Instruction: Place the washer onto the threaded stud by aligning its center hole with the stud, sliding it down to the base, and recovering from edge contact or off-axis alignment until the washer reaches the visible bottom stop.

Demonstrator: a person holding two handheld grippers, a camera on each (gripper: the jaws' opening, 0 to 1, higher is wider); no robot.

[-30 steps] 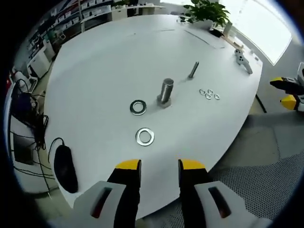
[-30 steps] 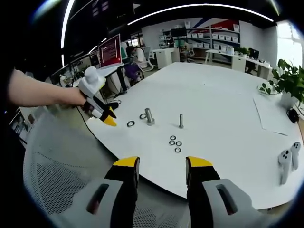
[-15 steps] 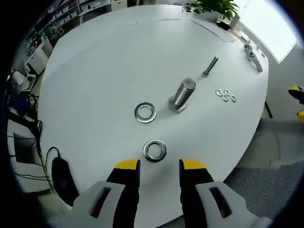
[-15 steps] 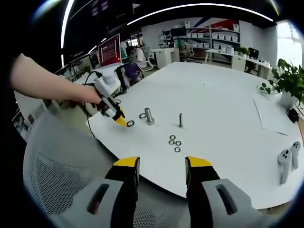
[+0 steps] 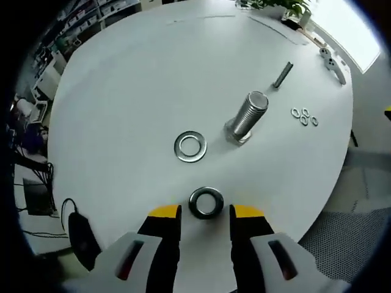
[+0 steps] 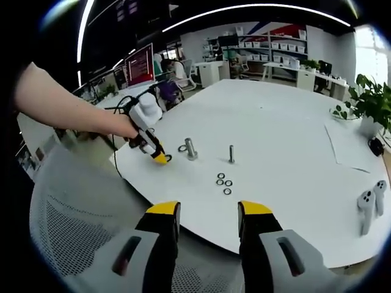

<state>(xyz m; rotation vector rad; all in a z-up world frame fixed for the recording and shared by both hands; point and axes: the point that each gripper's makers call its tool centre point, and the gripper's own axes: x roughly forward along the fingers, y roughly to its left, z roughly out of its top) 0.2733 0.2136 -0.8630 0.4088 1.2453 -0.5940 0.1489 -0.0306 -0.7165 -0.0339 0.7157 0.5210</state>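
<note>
The left gripper is hovering low over the near edge of the white round table, its yellow-tipped jaws spread and released, with the nearest washer lying flat on the table just ahead of the gap between them. Nothing is being gripped yet.

The risk from here, as I judge it, is in the pickup. A thin flat ring on a smooth top is likely to skid away or tip up on edge if the jaws are closing unevenly or coming down too steeply. This washer is also sitting close to the table's near edge, so a nudge the wrong way could send it off. If it is pinched crooked, its hole will be meeting the stud off-axis and catching on the threads.

A little farther in, a second washer is lying flat, and just to its right the threaded stud is standing upright on its base. Beyond that are a thin rod and a cluster of small rings.

In the right gripper view, the person's hand is holding the left gripper angled down toward the table with the forearm stretched out. The right gripper is hanging back off the table, over a mesh chair, with its jaws parted and holding nothing.
</note>
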